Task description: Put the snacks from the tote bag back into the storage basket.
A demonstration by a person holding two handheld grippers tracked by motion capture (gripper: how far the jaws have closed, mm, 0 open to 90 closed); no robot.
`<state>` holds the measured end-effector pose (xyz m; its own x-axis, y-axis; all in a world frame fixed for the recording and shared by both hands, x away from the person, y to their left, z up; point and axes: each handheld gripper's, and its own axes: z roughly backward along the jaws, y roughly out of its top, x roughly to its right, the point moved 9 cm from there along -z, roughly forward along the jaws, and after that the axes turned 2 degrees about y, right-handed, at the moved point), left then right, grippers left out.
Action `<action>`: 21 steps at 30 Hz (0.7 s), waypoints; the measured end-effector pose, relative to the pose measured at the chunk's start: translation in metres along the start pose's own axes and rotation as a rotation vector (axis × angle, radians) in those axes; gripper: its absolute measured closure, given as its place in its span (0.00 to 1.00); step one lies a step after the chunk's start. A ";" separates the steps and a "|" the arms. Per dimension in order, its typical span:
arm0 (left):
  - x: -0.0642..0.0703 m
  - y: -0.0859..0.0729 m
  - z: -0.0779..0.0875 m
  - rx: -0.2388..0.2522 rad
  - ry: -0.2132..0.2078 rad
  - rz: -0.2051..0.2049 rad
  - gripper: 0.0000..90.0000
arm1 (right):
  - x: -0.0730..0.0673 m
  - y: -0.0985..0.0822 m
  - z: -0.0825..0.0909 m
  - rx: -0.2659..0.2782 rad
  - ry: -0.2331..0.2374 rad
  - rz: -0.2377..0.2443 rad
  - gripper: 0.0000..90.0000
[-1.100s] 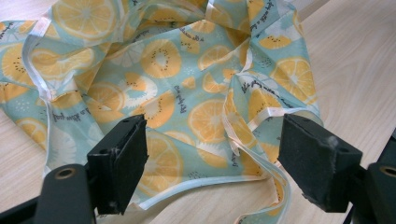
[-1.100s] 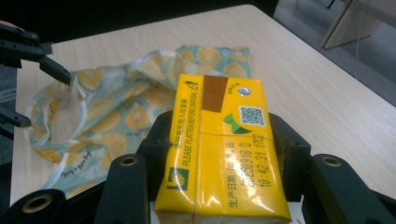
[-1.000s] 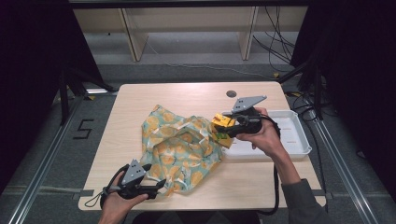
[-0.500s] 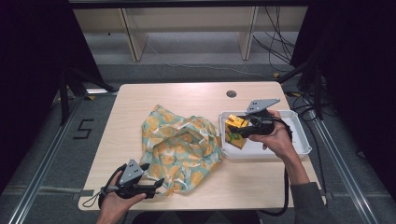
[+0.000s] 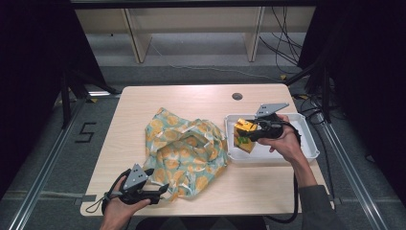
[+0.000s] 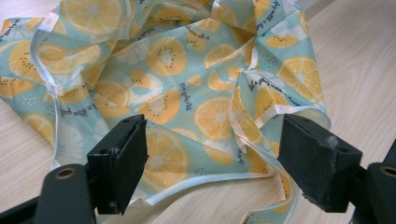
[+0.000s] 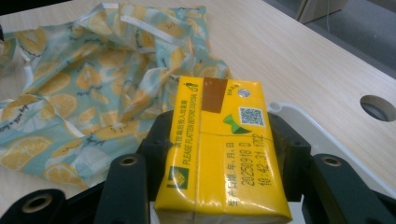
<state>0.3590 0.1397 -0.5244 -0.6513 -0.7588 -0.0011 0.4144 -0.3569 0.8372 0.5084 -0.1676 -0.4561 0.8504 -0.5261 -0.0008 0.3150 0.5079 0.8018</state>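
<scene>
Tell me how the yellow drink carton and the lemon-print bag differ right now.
The yellow drink carton is a stiff box, clamped between the right gripper jaws over the white tray; the lemon-print bag is soft fabric, lying crumpled on the table. The carton is small, the bag spreads much wider. The left gripper stands open at the bag's edge. Both show yellow.

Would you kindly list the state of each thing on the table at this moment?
Fabric bag: crumpled, lying on the table.
Yellow drink carton: clamped between jaws, above the tray.
White tray: flat on the table.
Left gripper: jaws open, bag edge between them.
Right gripper: shut on the carton.
</scene>
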 end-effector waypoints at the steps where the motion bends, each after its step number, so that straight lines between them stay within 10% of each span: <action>1: 0.000 0.000 0.000 -0.002 0.003 -0.004 0.26 | 0.002 -0.001 -0.001 -0.004 -0.001 0.012 0.57; 21: 0.001 -0.001 -0.002 -0.002 -0.015 -0.014 0.26 | 0.003 -0.015 -0.021 -0.032 0.012 0.051 0.57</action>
<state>0.3587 0.1380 -0.5258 -0.6668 -0.7452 -0.0043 0.4064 -0.3685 0.8361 0.5153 -0.1627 -0.4804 0.8707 -0.4908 0.0320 0.2845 0.5556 0.7812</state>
